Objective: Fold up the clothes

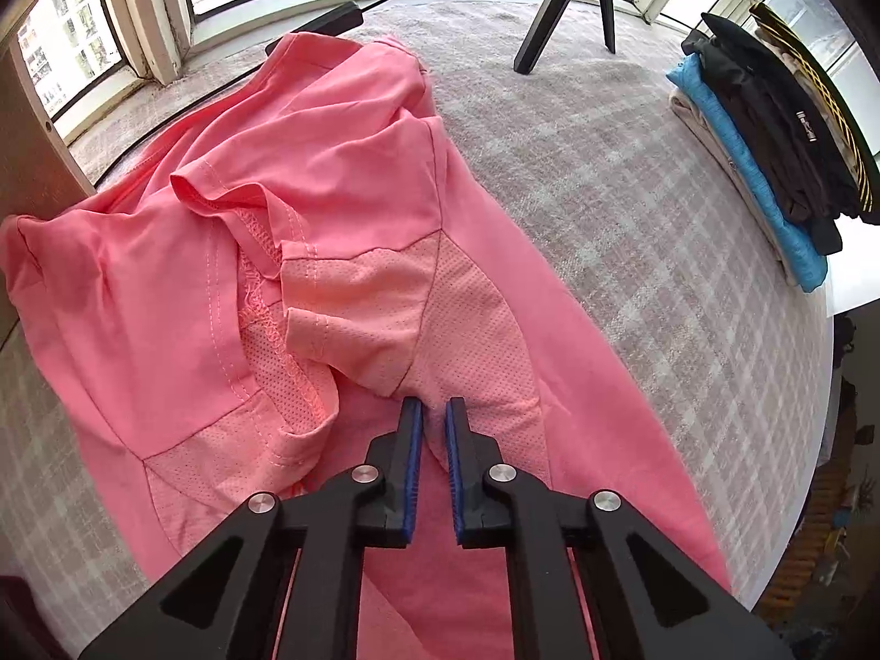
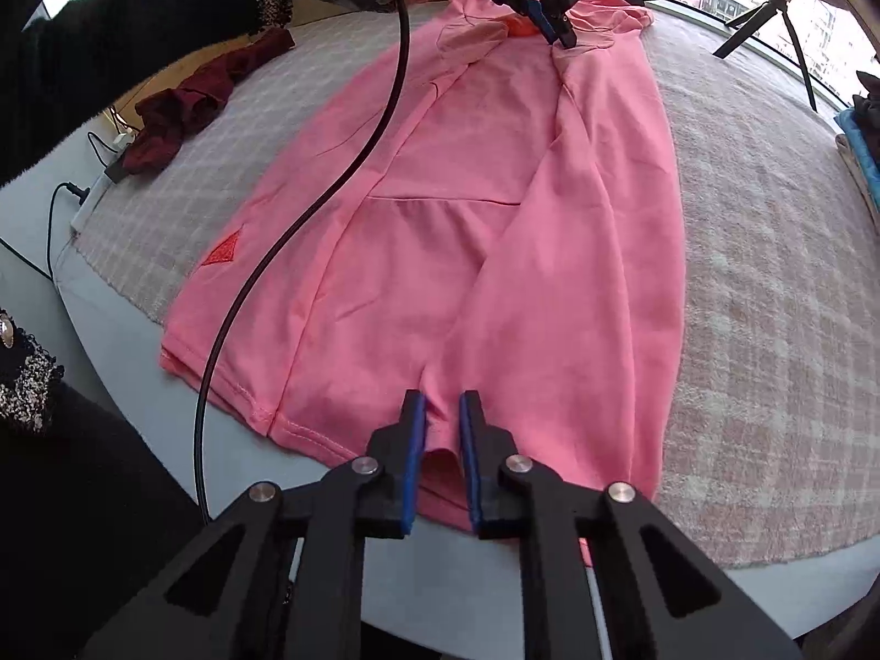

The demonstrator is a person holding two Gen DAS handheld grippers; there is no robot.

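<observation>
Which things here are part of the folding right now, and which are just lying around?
In the job:
pink shirt
left gripper, nipping the shirt by the sleeve end
right gripper, nipping the hem

Lying about:
stack of folded clothes
dark red garment
tripod
black cable, draped across the shirt
checked cloth under everything

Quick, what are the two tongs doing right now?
Left tongs: shut on the pink shirt, at its mesh part.
Right tongs: shut on the pink shirt, at its hem.
</observation>
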